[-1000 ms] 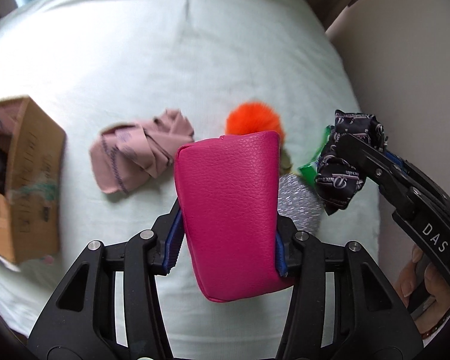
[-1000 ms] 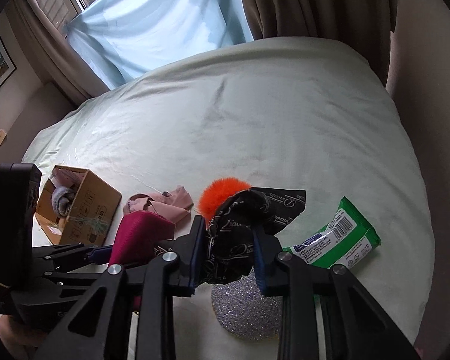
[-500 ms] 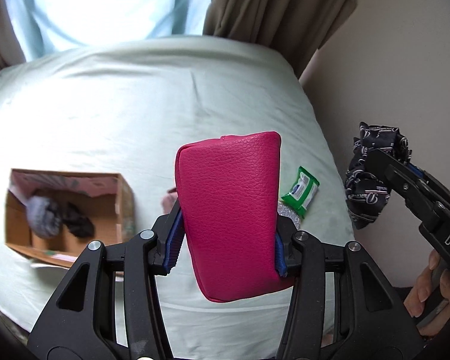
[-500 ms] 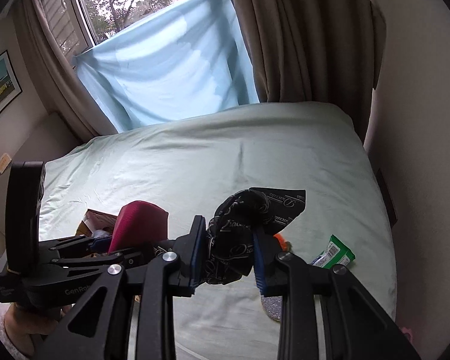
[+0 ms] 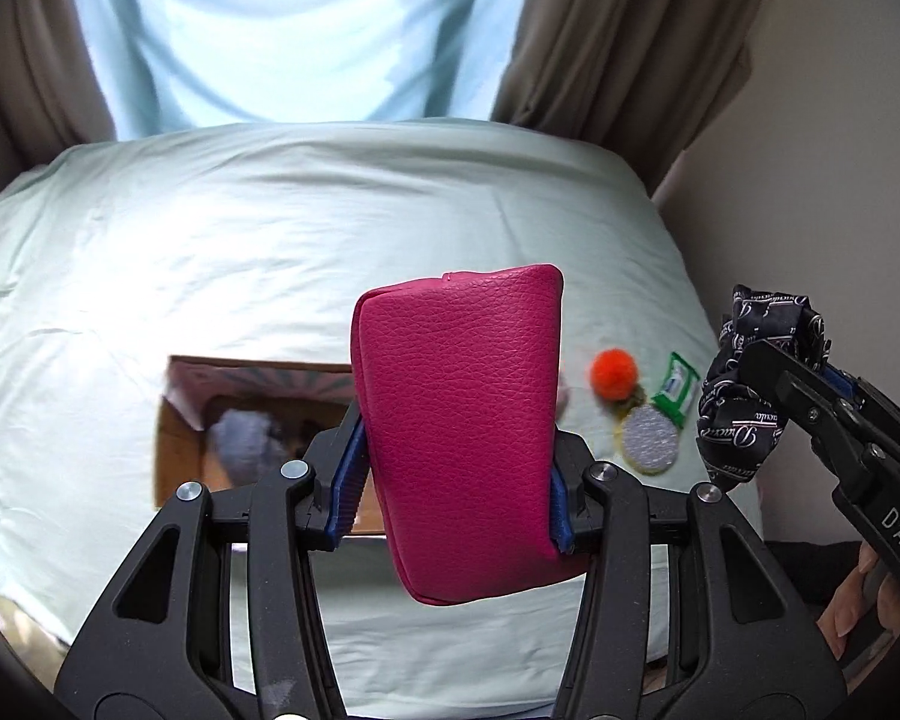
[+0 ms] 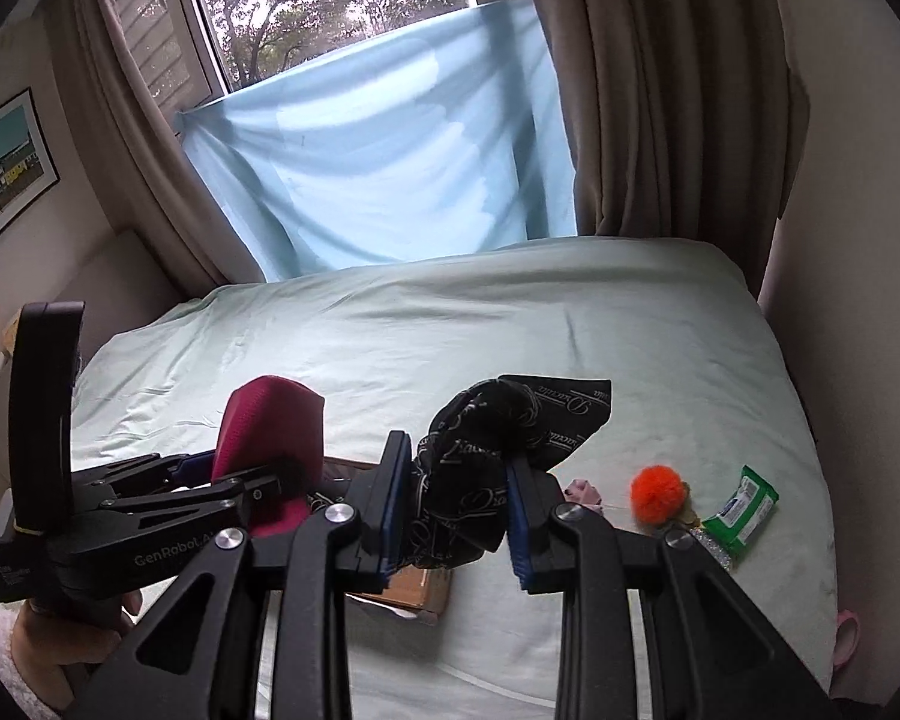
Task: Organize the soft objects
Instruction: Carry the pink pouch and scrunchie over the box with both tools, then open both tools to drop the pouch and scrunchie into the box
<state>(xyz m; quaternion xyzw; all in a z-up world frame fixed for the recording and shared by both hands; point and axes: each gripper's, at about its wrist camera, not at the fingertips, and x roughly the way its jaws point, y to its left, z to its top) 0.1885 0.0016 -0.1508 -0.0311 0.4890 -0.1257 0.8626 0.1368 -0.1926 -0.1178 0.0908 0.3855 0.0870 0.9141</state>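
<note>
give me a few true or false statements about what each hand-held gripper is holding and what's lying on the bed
1. The left hand-held gripper is shut on a pink pouch. True.
2. The right hand-held gripper is open and holds nothing. False: it is shut on a black printed scarf.
3. The cardboard box on the bed holds nothing. False: a grey soft item lies inside it.
4. An orange pom-pom lies on the bed near a green wipes packet. True.
5. The green wipes packet is inside the cardboard box. False: it lies on the sheet, off to the side of the box.
</note>
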